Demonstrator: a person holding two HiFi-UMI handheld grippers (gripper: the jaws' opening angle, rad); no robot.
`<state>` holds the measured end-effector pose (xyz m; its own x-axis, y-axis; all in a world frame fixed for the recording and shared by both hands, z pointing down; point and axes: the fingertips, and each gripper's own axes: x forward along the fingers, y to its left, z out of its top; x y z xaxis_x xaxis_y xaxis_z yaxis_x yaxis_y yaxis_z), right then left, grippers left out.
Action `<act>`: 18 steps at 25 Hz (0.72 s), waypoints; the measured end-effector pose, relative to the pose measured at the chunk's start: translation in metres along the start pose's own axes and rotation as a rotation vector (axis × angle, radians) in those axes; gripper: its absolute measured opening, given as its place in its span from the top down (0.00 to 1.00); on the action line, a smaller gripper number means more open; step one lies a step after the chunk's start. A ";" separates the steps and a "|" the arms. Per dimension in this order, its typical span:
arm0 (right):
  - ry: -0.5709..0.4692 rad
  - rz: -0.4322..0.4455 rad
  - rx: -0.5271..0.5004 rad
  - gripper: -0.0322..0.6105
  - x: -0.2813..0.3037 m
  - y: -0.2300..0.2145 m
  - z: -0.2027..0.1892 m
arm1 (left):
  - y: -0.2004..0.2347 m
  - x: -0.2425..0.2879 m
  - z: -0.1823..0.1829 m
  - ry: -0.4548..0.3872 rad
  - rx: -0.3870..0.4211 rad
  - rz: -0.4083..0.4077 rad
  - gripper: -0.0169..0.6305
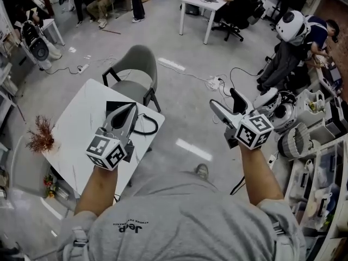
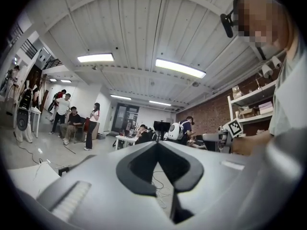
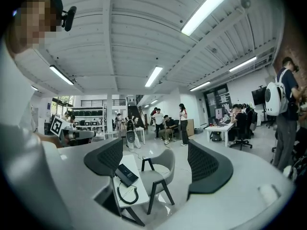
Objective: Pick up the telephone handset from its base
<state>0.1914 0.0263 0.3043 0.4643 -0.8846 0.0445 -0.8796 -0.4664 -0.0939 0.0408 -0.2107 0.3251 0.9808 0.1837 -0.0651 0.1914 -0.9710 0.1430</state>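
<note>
The telephone (image 1: 113, 106) lies on the white table (image 1: 76, 118), seemingly beneath the left gripper (image 1: 130, 109), jaws together, empty; the right gripper (image 1: 224, 99), jaws apart, holds nothing, well off rightward; the left is likely nearer.

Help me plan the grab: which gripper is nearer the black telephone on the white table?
Left. The left gripper hangs over the black telephone, overlapping it in the head view; the right gripper is off to the side, above the floor.

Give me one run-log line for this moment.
left gripper shut, empty | right gripper open, empty | telephone on white table, untouched
</note>
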 end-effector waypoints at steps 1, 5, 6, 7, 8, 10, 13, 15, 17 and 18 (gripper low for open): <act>0.002 0.008 0.007 0.33 0.003 -0.012 -0.002 | -0.001 0.010 -0.002 0.005 0.001 0.010 0.89; 0.012 0.054 0.019 0.33 0.018 -0.075 -0.011 | -0.011 0.063 -0.014 0.013 0.022 0.050 0.89; 0.018 0.070 0.016 0.33 0.024 -0.094 -0.013 | -0.013 0.079 -0.018 0.014 0.030 0.062 0.89; 0.025 0.089 0.012 0.33 0.031 -0.113 -0.015 | -0.016 0.096 -0.022 0.015 0.037 0.078 0.89; 0.030 0.111 0.010 0.33 0.037 -0.131 -0.016 | -0.020 0.112 -0.026 0.016 0.042 0.098 0.89; 0.035 0.156 0.008 0.33 0.049 -0.168 -0.012 | -0.028 0.143 -0.029 0.011 0.043 0.146 0.89; 0.037 0.213 -0.014 0.33 0.062 -0.214 0.000 | -0.043 0.187 -0.030 -0.005 0.037 0.199 0.89; 0.041 0.249 -0.027 0.33 0.072 -0.235 0.007 | -0.048 0.213 -0.031 -0.004 0.040 0.226 0.89; 0.042 0.272 -0.030 0.33 0.082 -0.251 0.011 | -0.050 0.235 -0.034 0.008 0.041 0.238 0.89; 0.043 0.279 -0.029 0.33 0.087 -0.258 0.011 | -0.051 0.244 -0.036 0.014 0.041 0.239 0.89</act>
<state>0.4594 0.0697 0.3215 0.1997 -0.9778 0.0637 -0.9756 -0.2044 -0.0796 0.2722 -0.1112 0.3376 0.9985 -0.0499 -0.0209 -0.0472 -0.9926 0.1123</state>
